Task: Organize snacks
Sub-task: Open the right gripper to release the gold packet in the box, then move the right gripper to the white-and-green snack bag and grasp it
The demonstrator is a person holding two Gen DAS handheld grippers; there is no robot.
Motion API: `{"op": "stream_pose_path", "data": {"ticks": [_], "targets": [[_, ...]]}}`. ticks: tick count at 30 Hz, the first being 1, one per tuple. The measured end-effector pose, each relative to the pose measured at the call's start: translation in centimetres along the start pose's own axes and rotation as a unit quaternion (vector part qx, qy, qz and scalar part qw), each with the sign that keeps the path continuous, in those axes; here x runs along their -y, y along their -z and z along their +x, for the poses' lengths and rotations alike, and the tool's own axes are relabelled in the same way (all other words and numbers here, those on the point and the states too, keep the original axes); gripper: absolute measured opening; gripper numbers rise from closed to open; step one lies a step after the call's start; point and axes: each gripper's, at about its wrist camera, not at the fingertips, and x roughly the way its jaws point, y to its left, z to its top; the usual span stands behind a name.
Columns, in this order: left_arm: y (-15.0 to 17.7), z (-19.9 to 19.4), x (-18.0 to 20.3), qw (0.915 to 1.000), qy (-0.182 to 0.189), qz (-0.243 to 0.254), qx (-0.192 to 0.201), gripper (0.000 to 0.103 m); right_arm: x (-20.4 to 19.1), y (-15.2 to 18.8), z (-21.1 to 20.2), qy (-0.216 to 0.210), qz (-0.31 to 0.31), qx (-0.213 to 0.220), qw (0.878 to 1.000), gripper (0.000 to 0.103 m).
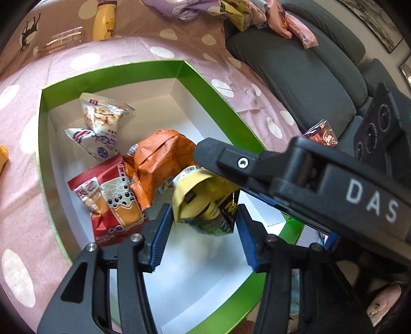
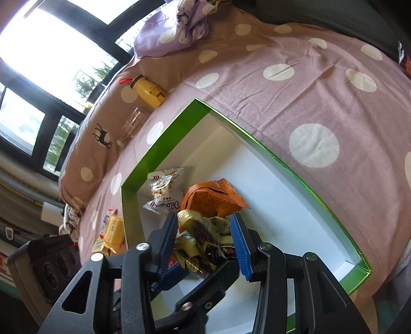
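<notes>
A green-rimmed white box lies on the dotted cloth, also in the right wrist view. Inside are a clear peanut pack, a white pack, a red milk-tea pack and an orange pack. A yellow crumpled snack bag hangs over the box between both grippers. My right gripper is shut on this yellow bag. My left gripper is open just below the bag; its blue pads stand apart from it. The right gripper's body crosses the left view.
A yellow bear bottle and a clear glass stand beyond the box. Yellow packs lie on the cloth left of the box. A grey sofa holds a red pack and pink packs.
</notes>
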Motion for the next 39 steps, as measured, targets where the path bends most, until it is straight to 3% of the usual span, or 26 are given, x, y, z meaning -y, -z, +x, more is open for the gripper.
{"op": "stream_pose_path", "data": {"ticks": [2, 5, 9, 11, 17, 23, 30, 34, 39], "targets": [[0.3, -1.2, -0.3, 0.9999, 0.006, -0.001, 0.015, 0.051, -0.3, 0.0, -0.4, 0.000, -0.003, 0.009, 1.000, 0.056], [0.8, -3.4, -0.8, 0.9992, 0.008, -0.007, 0.040, 0.080, -0.9, 0.2, -0.9, -0.004, -0.012, 0.021, 1.000, 0.065], [1.8, -7.2, -2.0, 0.9964, -0.015, -0.012, 0.083, 0.082, -2.2, 0.5, -1.1, -0.011, -0.030, 0.028, 0.999, 0.069], [2.5, -8.8, -3.0, 0.9941, -0.037, -0.019, 0.100, 0.084, -3.0, 0.7, -1.2, -0.012, -0.044, 0.033, 0.998, 0.075], [5.0, -13.3, -7.5, 0.9823, -0.096, -0.073, 0.144, 0.098, -5.7, 1.7, -1.2, -0.013, -0.082, 0.045, 0.996, 0.084], [8.1, -17.5, -13.1, 0.9621, -0.178, -0.125, 0.165, 0.100, -8.5, 3.0, -0.4, -0.003, -0.125, 0.040, 0.991, 0.085], [11.5, -20.0, -19.6, 0.9288, -0.251, -0.196, 0.189, 0.101, -12.1, 5.3, 1.1, 0.000, -0.186, 0.029, 0.982, 0.086], [13.0, -20.5, -22.9, 0.9141, -0.273, -0.241, 0.178, 0.101, -14.0, 6.9, 2.3, 0.002, -0.219, 0.021, 0.976, 0.086], [13.9, -21.6, -24.3, 0.9072, -0.272, -0.264, 0.182, 0.101, -15.8, 8.9, 3.9, -0.008, -0.245, 0.006, 0.969, 0.086]]}}
